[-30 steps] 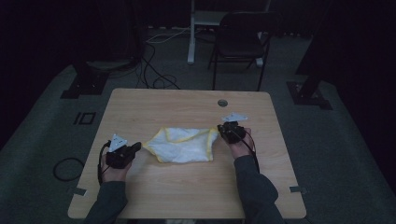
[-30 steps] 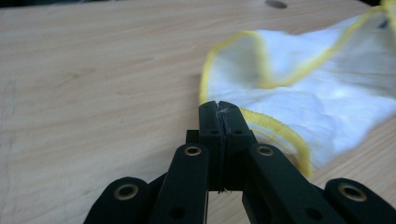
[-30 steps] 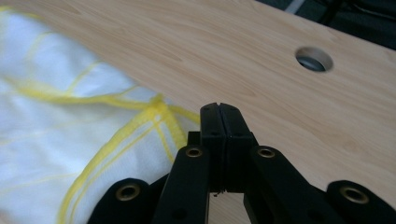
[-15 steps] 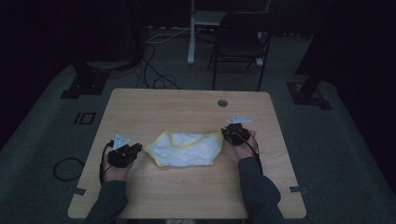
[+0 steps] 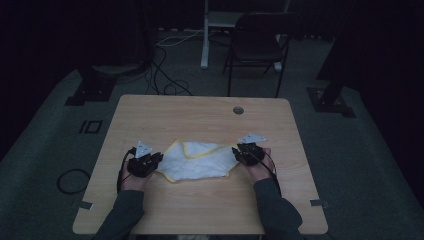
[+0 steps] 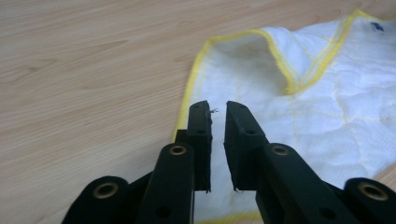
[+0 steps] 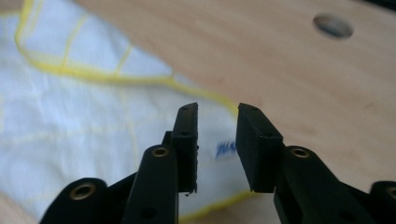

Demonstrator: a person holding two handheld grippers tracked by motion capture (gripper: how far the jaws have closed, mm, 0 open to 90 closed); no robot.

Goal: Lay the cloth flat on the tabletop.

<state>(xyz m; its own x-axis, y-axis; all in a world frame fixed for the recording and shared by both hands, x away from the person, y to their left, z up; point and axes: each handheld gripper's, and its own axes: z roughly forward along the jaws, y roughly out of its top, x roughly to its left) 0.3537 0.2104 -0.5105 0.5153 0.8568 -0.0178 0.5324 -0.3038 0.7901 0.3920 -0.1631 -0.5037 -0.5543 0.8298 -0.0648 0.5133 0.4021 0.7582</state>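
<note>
Each hand-held gripper, the left (image 5: 156,161) and the right (image 5: 237,152), has just been opening, jaws slightly parted with nothing clamped; forearms reach forward.

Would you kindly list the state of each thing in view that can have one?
cloth: lying loosely folded on the table, one corner turned over, not gripped.
left claw: jaws have just been opening, now slightly apart over the cloth's yellow edge, nothing between them.
right claw: jaws have just been opening, now apart above the cloth's corner, nothing between them.
</note>
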